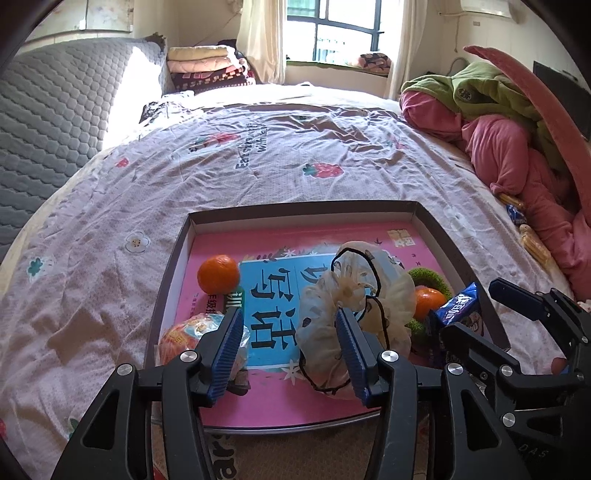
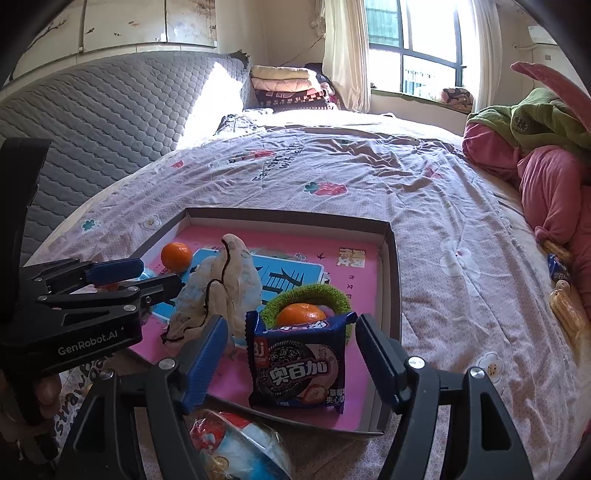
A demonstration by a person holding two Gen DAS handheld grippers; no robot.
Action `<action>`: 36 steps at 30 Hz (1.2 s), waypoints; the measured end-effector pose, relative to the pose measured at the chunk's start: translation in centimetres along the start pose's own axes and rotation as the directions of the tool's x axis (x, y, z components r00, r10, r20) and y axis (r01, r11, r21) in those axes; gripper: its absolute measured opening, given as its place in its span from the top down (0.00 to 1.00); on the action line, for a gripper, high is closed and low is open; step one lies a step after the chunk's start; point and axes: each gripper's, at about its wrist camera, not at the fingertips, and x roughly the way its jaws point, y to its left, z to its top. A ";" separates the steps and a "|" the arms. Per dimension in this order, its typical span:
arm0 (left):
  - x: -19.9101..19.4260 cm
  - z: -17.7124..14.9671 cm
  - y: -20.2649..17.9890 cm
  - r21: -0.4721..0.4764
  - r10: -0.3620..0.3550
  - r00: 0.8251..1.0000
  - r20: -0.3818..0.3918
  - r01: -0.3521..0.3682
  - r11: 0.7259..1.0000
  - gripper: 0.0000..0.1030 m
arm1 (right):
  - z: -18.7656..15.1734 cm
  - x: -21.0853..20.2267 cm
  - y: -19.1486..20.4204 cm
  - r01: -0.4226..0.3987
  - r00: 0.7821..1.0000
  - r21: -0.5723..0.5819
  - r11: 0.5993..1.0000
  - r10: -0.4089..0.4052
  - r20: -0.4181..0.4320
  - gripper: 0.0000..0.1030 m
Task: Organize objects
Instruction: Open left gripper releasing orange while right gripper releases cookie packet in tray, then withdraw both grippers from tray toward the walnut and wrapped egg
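Cookie packet [image 2: 298,363] lies flat in your shallow tray [image 2: 393,273] on the bed [image 2: 424,206], leaning on an orange [image 2: 301,314]; your right tool [image 2: 290,360] straddles it spread, untouched, and your left tool [image 1: 290,352] is spread too, empty

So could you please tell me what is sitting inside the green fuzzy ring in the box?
An orange mandarin sits inside the green fuzzy ring. The cookie packet covers its lower half, so anything beneath it is hidden.

Daylight is entering through the window [image 1: 343,29] at upper centre, overexposing its panes; glare is striking the grey headboard [image 1: 125,92] at upper left; fisheye distortion is bending edges; corners are vignetting black.
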 end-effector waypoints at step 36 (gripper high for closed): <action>-11.1 -1.4 0.5 -0.029 0.027 0.986 0.167 -0.023 0.999 0.28 | -1.2 -6.8 1.9 -0.037 0.986 -0.033 0.999 0.042 0.162 0.21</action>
